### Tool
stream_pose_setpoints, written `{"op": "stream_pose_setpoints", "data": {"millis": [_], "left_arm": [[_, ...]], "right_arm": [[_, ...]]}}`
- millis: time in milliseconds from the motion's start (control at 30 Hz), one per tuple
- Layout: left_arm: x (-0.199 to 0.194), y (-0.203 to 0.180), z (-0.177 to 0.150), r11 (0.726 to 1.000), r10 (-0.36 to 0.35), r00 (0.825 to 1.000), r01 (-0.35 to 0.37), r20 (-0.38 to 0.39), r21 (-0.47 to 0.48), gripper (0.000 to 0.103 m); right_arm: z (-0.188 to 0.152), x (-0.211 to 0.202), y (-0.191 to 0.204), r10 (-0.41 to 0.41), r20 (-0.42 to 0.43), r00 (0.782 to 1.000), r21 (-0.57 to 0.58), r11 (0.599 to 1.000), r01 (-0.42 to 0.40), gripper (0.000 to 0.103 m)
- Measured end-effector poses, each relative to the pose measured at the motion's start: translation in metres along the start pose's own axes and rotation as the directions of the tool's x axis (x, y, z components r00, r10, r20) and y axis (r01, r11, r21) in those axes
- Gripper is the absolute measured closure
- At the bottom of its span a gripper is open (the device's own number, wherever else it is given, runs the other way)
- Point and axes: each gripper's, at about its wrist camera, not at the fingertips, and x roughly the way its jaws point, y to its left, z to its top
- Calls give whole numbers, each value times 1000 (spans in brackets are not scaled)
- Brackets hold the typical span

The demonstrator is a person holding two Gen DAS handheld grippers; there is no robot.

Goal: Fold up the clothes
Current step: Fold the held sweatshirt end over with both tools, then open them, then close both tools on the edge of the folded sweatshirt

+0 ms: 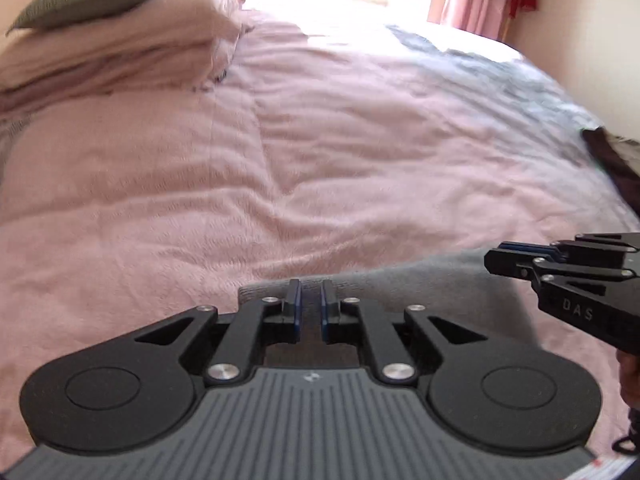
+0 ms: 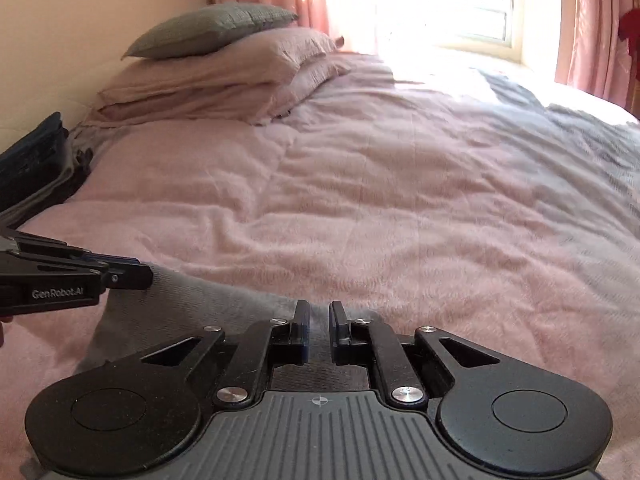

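Observation:
A grey garment [image 1: 420, 280] lies on the pink bedspread [image 1: 280, 160] at the bed's near edge; the right wrist view shows the same grey garment [image 2: 200, 300]. My left gripper [image 1: 311, 286] is shut on its far edge, with cloth showing in the narrow gap between the jaws. My right gripper [image 2: 319, 308] pinches the same edge further right. Each gripper appears in the other's view: the right gripper [image 1: 496, 256] comes in from the right, and the left gripper [image 2: 140, 270] from the left. Both sit low at the garment's edge.
A grey cushion [image 2: 212, 28] tops stacked pink pillows [image 2: 224, 76] at the head of the bed. A grey blanket [image 2: 580, 140] covers the far right side under a bright window [image 2: 460, 0] with pink curtains. A dark bag [image 2: 32, 152] stands left of the bed.

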Motion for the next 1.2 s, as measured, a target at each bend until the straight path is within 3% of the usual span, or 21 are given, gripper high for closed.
{"op": "stream_pose_setpoints", "data": {"millis": [33, 100, 167, 267, 333, 367, 400, 533, 700, 867, 967, 1033, 1067, 1200], "left_arm": [[19, 2, -6, 1000, 16, 999, -16, -46, -6, 96], [35, 10, -22, 999, 11, 999, -13, -48, -30, 94], [32, 13, -25, 998, 10, 999, -13, -41, -63, 94], [16, 6, -13, 995, 66, 993, -72, -96, -63, 94], [-1, 0, -9, 988, 119, 980, -133, -162, -77, 94], [-11, -2, -10, 984, 129, 974, -149, -186, -100, 94], [-21, -5, -11, 980, 133, 970, -160, -205, -119, 87], [-55, -19, -19, 966, 148, 950, -198, -275, -165, 81], [-76, -27, -30, 946, 163, 938, -237, -306, -221, 79], [-87, -32, -39, 933, 179, 935, -260, -307, -248, 76], [-108, -28, -56, 911, 157, 951, -244, -267, -332, 65], [-126, -20, -81, 865, 99, 971, -193, -219, -464, 59], [-133, -15, -94, 828, 60, 979, -157, -192, -538, 56], [-135, -7, -149, 621, -75, 986, -72, -150, -781, 56]], "right_arm": [[-6, 7, -1, -2, 4, 1000, -29, 1000, 2, 98], [-13, 10, 1, 2, 25, 1000, -89, 996, 0, 98], [-7, 4, 4, -6, 4, 1000, -120, 993, 7, 98], [-1, -19, 4, -6, -49, 999, -77, 997, 2, 94], [-2, -38, 0, 19, -112, 994, -2, 1000, -19, 66], [-5, -48, -3, 41, -127, 991, 34, 999, -37, 41], [-8, -59, -5, 66, -130, 989, 68, 996, -57, 37], [-20, -91, -6, 109, -182, 977, 142, 986, -83, 37], [-26, -110, -9, 130, -193, 972, 161, 982, -99, 37], [-30, -116, -16, 154, -192, 969, 168, 978, -122, 37], [-37, -122, -26, 162, -191, 968, 195, 973, -124, 37], [-45, -125, -37, 161, -202, 966, 224, 968, -114, 37], [-50, -126, -44, 157, -211, 965, 243, 964, -104, 37], [-63, -132, -69, 149, -230, 962, 314, 947, -71, 37]]}}
